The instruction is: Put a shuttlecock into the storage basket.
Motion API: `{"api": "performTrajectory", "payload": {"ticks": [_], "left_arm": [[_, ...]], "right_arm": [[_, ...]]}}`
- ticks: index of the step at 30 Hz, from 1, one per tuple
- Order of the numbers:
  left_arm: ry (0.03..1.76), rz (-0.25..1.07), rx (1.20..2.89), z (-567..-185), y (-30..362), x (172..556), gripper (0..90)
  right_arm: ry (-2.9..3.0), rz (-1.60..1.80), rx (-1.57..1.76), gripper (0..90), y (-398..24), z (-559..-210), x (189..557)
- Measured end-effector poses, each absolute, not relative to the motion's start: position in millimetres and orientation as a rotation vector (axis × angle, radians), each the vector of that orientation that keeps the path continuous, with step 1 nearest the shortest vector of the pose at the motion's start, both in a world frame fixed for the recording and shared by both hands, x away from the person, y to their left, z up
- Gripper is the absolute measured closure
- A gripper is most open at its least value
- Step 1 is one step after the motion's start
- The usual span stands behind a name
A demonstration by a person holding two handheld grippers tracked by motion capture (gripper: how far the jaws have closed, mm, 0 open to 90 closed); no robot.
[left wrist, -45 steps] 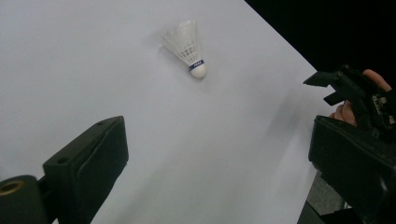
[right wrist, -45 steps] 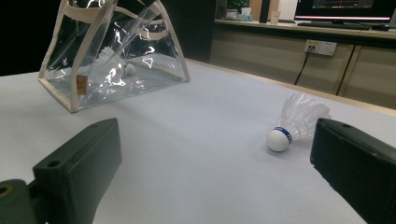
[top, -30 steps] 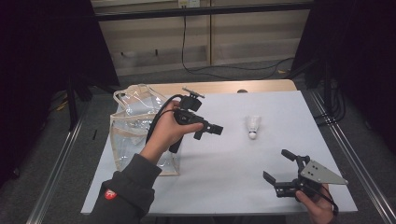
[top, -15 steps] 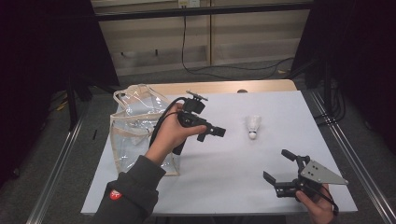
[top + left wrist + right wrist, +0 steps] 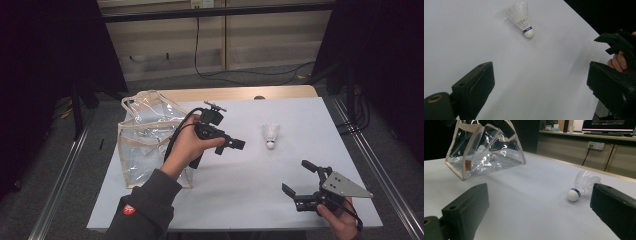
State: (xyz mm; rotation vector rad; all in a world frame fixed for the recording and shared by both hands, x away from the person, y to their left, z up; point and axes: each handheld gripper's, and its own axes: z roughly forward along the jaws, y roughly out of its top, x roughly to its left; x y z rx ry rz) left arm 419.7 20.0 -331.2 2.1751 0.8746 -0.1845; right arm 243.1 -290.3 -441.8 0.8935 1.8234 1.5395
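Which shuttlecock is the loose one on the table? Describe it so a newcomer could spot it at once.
Start at the white table and look right of the clear bag. The loose shuttlecock lies on its side in the open, white with a blue band. Unlike the shuttlecock inside the bag, nothing encloses it.

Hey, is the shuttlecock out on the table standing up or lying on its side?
Lying on its side. The shuttlecock rests on the white table, cork tip and feather skirt both touching the surface.

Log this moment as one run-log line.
left gripper: open, raised, aimed at shuttlecock | right gripper: open, empty, low | shuttlecock: lying on table | clear bag: another shuttlecock inside
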Motion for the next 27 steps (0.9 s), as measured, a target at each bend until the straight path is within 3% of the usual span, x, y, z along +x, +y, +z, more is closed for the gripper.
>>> {"api": "performTrajectory", "payload": {"ticks": [27], "left_arm": [[0.876,-0.187,2.186,-352.8,3.2,420.7,9.0]], "right_arm": [[1.822,1.543,0.894,2.0,-290.7,-441.5,242.9]]}}
